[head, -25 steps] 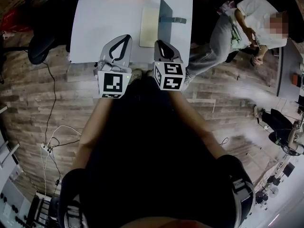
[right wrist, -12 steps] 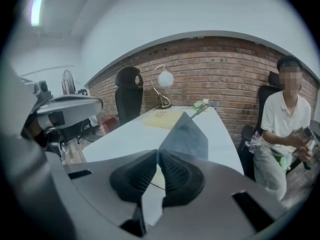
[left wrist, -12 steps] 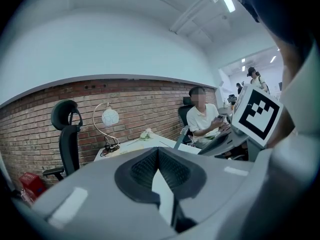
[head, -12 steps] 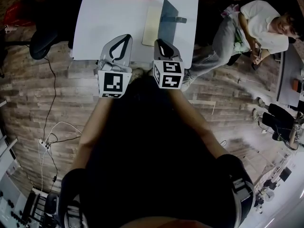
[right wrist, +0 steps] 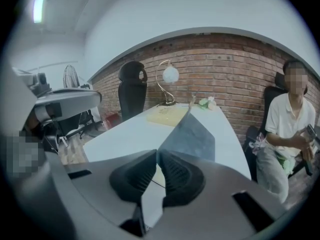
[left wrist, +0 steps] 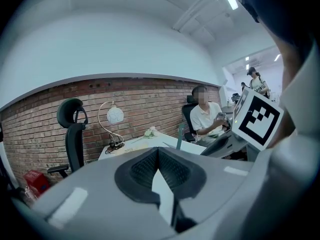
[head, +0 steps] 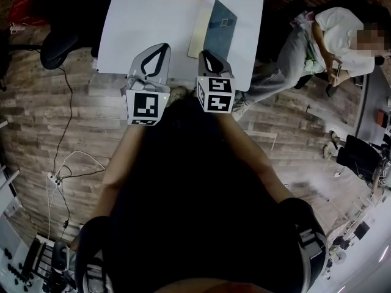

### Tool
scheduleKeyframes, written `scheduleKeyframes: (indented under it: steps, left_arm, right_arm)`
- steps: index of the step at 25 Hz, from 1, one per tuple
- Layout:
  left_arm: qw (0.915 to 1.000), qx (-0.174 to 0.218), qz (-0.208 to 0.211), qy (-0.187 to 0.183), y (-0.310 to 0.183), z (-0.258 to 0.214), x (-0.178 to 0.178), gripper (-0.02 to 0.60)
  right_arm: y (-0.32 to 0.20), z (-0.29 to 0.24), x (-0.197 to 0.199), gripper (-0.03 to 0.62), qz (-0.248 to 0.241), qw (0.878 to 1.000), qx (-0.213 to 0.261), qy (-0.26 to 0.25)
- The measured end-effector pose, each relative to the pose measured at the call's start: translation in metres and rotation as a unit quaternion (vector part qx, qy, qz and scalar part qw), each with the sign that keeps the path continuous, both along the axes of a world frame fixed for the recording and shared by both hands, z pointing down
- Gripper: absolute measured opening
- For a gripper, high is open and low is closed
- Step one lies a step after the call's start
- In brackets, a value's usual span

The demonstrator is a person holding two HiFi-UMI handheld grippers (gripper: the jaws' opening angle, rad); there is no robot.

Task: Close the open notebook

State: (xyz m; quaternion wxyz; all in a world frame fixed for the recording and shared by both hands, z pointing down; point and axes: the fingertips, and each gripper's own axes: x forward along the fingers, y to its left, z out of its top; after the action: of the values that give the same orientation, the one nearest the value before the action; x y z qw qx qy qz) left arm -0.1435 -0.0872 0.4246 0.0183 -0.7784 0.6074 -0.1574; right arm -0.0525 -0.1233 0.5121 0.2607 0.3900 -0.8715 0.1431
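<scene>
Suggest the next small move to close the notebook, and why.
Probably ease the right gripper forward to the raised cover of the notebook. Its jaws are together and empty, it sits short of the notebook, and the cover stands tilted straight ahead of it.

No writing, brand or number can be read; the left gripper point(head: 162, 47) and right gripper point(head: 205, 54) bear only black-and-white square markers.
</scene>
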Motion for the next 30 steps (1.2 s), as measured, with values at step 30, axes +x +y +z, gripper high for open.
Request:
scheduleKeyframes:
  steps: [30]
  left_arm:
    - [0.9999,-0.014,-0.007,0.001,-0.006,0.01,-0.01,0.006]
  right_arm:
    - [0.007,0.052,-0.037,0.025,-0.084,0.993,-0.009,0.086]
